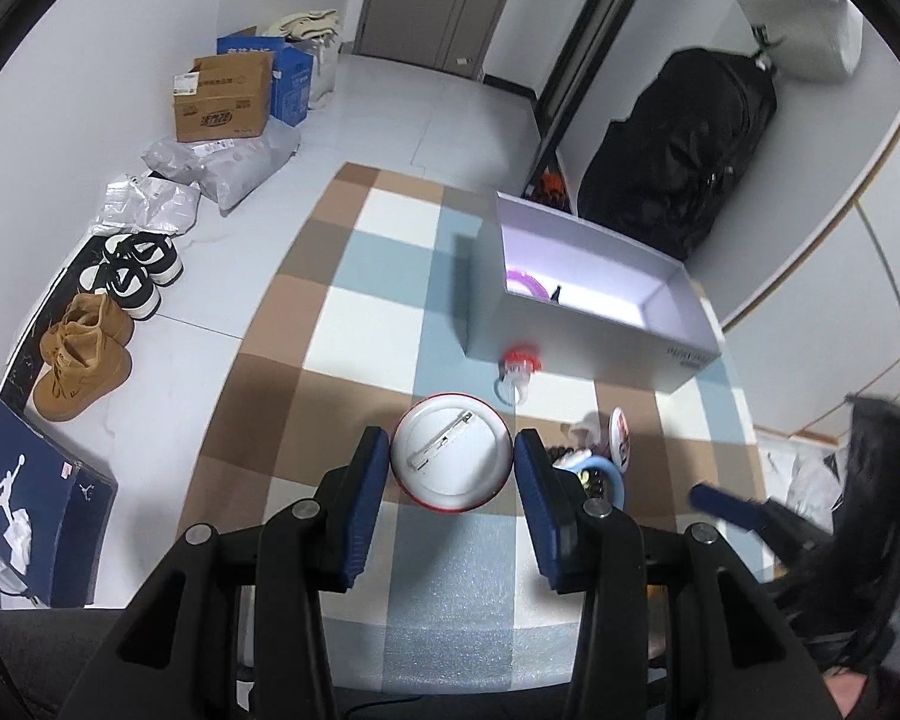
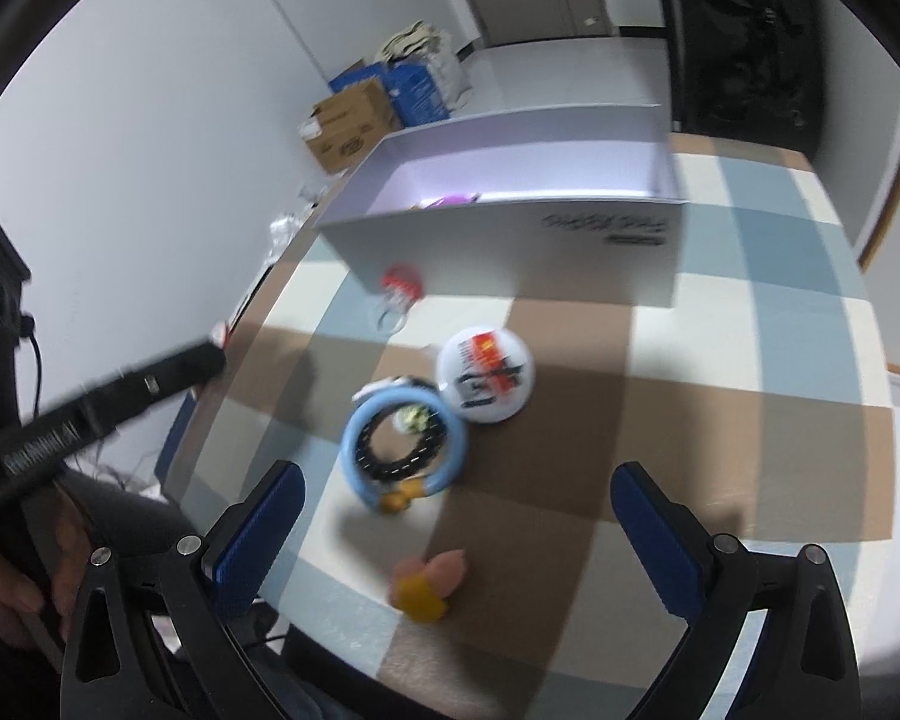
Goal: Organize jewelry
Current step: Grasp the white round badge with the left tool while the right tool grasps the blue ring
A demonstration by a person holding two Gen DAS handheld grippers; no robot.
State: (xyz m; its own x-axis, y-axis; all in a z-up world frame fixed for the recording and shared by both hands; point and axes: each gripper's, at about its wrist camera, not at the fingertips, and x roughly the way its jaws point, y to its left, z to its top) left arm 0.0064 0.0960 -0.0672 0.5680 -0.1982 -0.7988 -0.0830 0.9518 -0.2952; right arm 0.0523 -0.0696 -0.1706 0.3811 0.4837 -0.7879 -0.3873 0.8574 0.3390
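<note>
- In the left wrist view, the box (image 1: 594, 324) on the checked mat (image 1: 354, 324) hides most of its contents behind its near wall; only a bit of a purple ring (image 1: 525, 285) and a small dark item show inside
- The left gripper (image 1: 452, 462) pinches a round pin badge (image 1: 450, 450) between its blue pads, back side up: white with a red rim and a metal pin across it, held above the mat
- In the right wrist view, motion blur softens everything
- A red-topped ring (image 2: 399, 294) lies just before the box
- A light blue bangle (image 2: 403, 443) lies on the mat with a black beaded bracelet (image 2: 399, 447) inside it, touching a white badge (image 2: 486, 373) whose red and black print is unreadable
- The right gripper (image 2: 456, 510) stands spread wide, empty, above the mat
- A yellow and pink piece (image 2: 426, 585) near the fingers is too blurred to name
</note>
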